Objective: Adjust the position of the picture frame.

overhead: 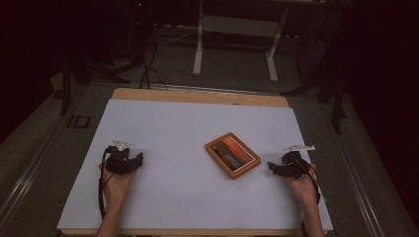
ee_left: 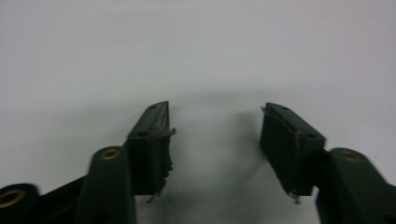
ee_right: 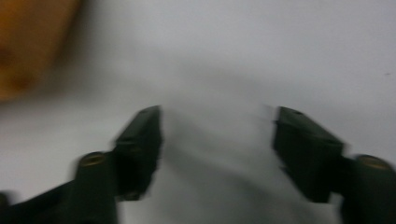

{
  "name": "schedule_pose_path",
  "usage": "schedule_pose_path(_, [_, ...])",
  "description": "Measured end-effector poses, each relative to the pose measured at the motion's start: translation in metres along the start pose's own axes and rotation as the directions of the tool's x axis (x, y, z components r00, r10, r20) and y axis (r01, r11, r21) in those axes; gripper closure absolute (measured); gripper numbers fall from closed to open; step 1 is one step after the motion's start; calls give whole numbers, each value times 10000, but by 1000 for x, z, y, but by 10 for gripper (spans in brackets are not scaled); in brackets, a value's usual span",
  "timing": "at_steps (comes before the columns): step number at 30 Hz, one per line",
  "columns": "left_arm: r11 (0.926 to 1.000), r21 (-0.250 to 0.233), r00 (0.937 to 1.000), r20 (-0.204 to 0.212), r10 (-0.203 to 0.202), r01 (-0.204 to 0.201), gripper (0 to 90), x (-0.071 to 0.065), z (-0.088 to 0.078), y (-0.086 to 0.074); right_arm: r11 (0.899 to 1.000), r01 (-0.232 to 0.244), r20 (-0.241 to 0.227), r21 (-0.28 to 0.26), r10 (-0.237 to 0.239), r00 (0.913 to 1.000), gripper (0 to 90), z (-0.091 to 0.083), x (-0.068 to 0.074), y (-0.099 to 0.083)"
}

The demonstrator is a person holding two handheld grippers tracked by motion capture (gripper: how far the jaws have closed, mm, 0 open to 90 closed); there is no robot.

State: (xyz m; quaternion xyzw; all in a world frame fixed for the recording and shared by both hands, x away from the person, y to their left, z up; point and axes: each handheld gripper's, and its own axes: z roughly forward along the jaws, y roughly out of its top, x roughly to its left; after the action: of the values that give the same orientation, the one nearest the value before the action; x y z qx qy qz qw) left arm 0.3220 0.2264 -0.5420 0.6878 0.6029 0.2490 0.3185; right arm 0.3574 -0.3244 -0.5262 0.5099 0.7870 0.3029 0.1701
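Two forearms come in from the near edge of the table point(overhead: 148, 197), one at each side, and each hand holds a black gripper low over the pale sheet that covers the top. The left gripper point(overhead: 129, 162) sits at the table's left, its grey three-cornered plate on top and a dark cable looping down past the wrist; the left hand point(overhead: 116, 181) wraps it from behind. In the left gripper view its jaws stand well apart with bare white surface between them, and the pads point(ee_left: 154, 140) look worn, with frayed bits at the edges. The right gripper point(overhead: 276, 168) sits at the table's right, pointing inward, held by the right hand point(overhead: 301, 185). In the right gripper view, which is blurred, its jaws are likewise spread wide with nothing between them, and a soft orange-brown shape fills the upper left corner.

Between the two grippers, nearer the right one but apart from it, a flat rectangular book point(overhead: 232, 155) lies turned at an angle on the sheet; it has an orange-brown border and a darker cover panel. Nothing lies between it and either gripper. Along the far edge of the table a strip of bare wood shows past the sheet. Beyond it, on the dim floor, stand a white metal frame point(overhead: 237, 44) and some dark cables point(overhead: 148, 64)
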Motion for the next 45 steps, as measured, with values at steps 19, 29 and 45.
schedule_pose_path(19, [9928,-41,9894,814,1198,-1199,476,-21,-4,1,9881,-866,-2381,-1268,545,9697,425,-26,17,20])
schedule_pose_path(29, [9885,-162,9804,1261,1515,-1506,490,-29,-7,1,9875,-812,-2605,-1354,436,9645,418,-23,41,28])
schedule_pose_path(45, [9880,-147,9767,1495,1542,-1537,498,-32,-5,1,9756,174,-2678,-2190,-772,9604,834,-38,86,40])
